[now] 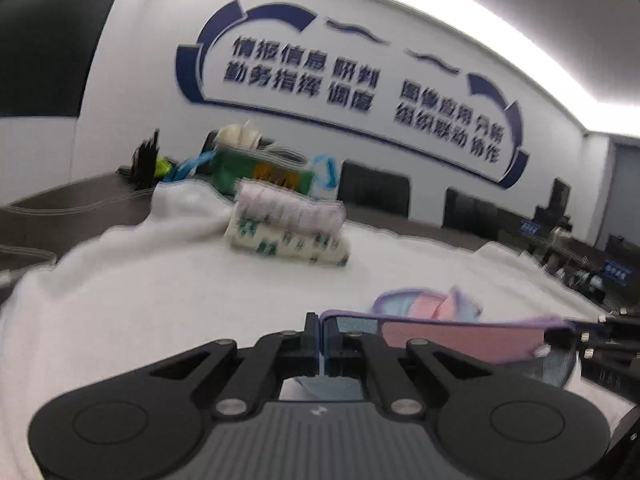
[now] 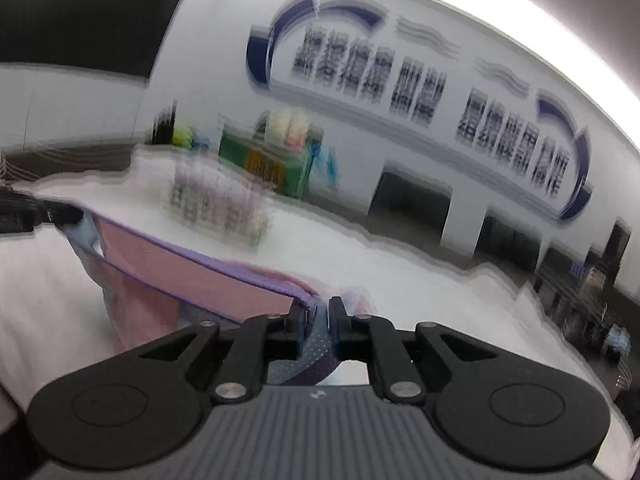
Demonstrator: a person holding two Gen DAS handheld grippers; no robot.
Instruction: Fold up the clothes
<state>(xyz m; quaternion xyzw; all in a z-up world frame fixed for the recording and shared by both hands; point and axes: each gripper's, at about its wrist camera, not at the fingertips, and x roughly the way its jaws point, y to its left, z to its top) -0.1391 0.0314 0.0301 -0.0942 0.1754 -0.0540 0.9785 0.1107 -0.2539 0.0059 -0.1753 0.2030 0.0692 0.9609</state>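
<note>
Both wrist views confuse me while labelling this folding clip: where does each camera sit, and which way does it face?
Left wrist: on the left gripper, facing across the white table to the lettered wall; its black fingers pinch the pink-and-blue garment.
Right wrist: on the right gripper, facing likewise; its fingers clamp the garment's purple edge.
Shared: the garment stretched between them, the folded stack, each other's gripper at the frame edge.

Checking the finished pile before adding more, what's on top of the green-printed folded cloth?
A folded pale pink-lilac garment lies on the green-printed white folded cloth. Anything between or beneath them is hidden, and blur hides detail.
</note>
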